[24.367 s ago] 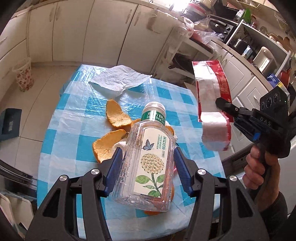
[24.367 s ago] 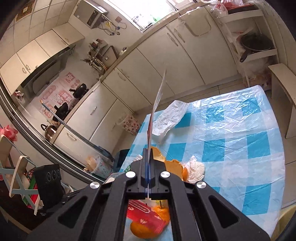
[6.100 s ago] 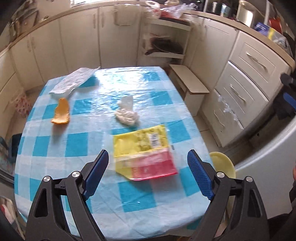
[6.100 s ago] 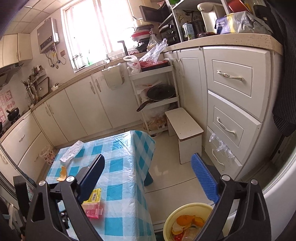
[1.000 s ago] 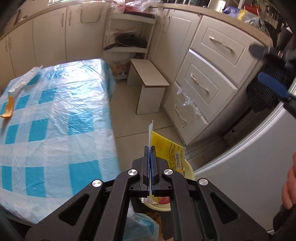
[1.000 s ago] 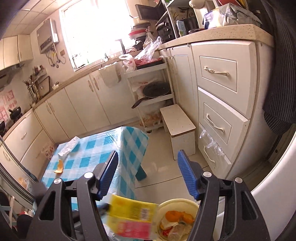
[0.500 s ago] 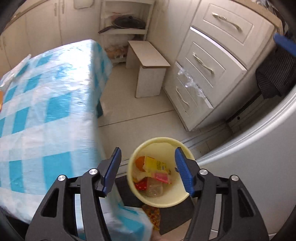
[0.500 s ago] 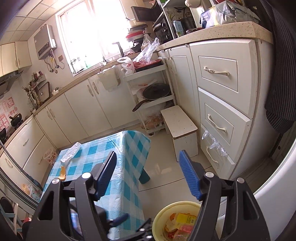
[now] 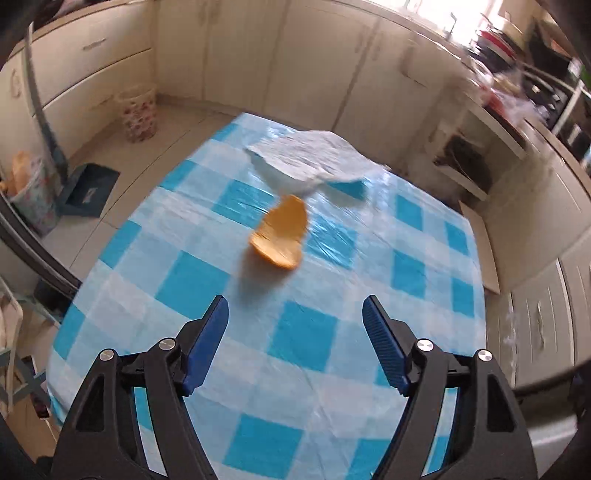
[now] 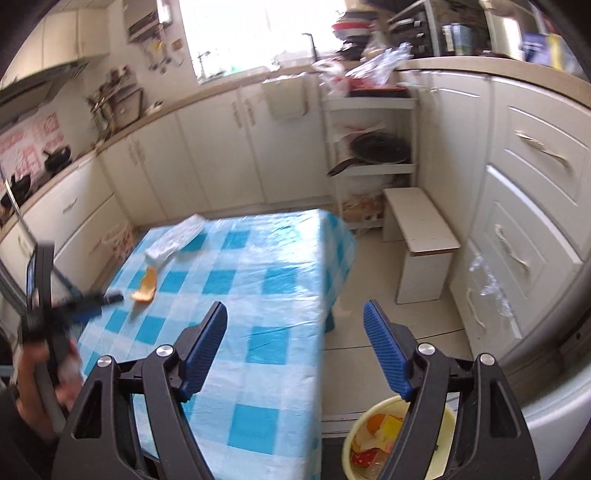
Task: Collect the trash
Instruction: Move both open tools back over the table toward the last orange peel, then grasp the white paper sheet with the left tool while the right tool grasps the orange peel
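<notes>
Orange peel (image 9: 280, 233) now ahead of left gripper (image 9: 295, 325), swung back from bin (image 10: 352, 439); both grippers' jaws apart, empty.

Daylight enters through the window (image 10: 255, 33), which is overexposed. Glare streaks the plastic tablecloth (image 9: 332, 236). Motion blur softens both views, heaviest toward the edges. Fisheye distortion bends the cabinets (image 10: 535, 177); black vignette fills the corners.

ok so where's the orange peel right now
The orange peel lies on the blue-checked tablecloth, ahead of the open left gripper and just in front of the white paper; in the right wrist view it's near the table's left edge.
</notes>
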A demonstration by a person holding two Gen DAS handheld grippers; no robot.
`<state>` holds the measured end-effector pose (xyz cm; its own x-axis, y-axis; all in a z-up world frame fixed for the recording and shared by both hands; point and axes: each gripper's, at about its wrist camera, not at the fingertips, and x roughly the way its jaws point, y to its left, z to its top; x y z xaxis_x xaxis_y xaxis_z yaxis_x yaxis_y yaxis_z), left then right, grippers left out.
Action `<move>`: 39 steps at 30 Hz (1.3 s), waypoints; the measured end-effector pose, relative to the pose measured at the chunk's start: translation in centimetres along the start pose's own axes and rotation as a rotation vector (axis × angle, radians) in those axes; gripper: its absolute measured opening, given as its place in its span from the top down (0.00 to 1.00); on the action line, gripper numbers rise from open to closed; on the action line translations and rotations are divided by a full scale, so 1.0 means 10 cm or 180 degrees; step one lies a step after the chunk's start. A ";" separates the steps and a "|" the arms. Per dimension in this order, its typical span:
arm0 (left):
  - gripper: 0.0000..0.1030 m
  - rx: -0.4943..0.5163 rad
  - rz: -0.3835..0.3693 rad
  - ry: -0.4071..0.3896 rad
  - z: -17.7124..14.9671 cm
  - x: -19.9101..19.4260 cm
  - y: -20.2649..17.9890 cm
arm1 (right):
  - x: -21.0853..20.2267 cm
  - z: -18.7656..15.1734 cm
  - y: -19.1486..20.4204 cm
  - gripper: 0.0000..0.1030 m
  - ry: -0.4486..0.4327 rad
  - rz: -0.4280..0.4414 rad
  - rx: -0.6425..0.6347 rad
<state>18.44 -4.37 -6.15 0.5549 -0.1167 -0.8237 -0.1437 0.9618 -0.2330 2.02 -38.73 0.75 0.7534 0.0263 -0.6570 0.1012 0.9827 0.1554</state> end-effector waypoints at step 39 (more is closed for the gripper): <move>0.96 0.1752 -0.0111 0.0647 1.62 1.82 -0.04 | 2.44 0.08 2.23 0.29 0.0673 0.0816 -0.0309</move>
<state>41.87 -2.90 -12.63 0.3757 -0.1434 -0.9156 0.3487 0.9372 -0.0037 23.14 -16.32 -11.22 0.5940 0.3022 -0.7455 -0.1441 0.9517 0.2710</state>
